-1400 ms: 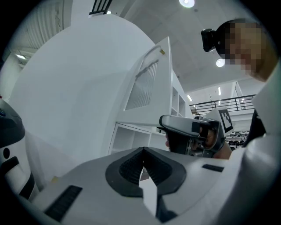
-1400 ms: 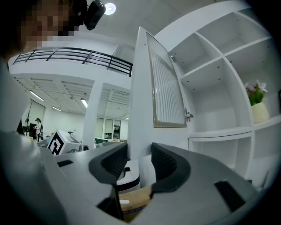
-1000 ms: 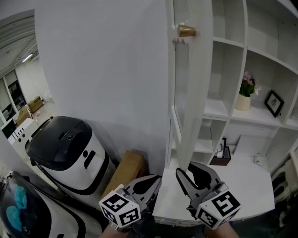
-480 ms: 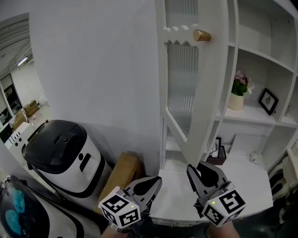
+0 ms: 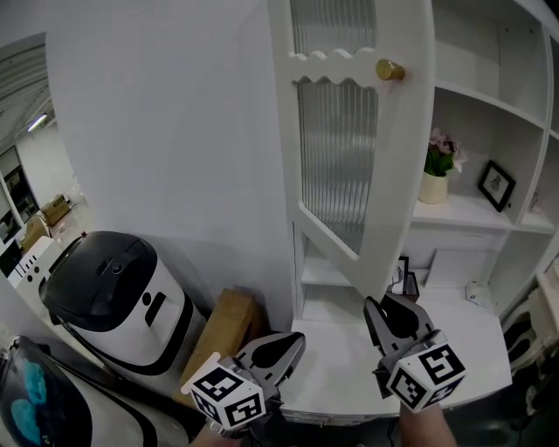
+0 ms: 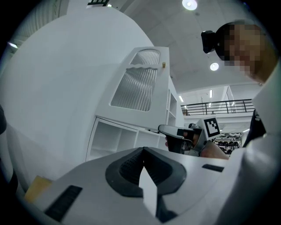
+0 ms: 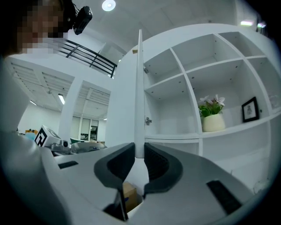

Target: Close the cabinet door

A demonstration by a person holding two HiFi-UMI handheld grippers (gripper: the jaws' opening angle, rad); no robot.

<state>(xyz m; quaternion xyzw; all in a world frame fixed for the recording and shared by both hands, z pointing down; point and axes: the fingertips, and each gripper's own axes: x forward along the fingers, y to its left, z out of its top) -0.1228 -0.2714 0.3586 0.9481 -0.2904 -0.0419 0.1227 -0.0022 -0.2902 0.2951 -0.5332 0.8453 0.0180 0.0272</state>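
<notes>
Right gripper (image 5: 384, 304), jaws just closing, pinches cabinet door (image 5: 336, 148) edge; only its own view shows this. Left gripper (image 5: 295, 339) clenched, empty.

No legible text, label, brand, number or sign on anything in view.

— We get bright, even light here, don't we?
— We do: round ceiling lamps (image 6: 189, 4) glare white in both gripper views, and the white wall (image 5: 175, 131) and cabinet door (image 5: 349, 148) carry only soft grey shading.
— Our gripper views bend hard toward the edges and go black in the corners.
— And whatever sits nearest those lenses looks soft; our head view is sharp.
</notes>
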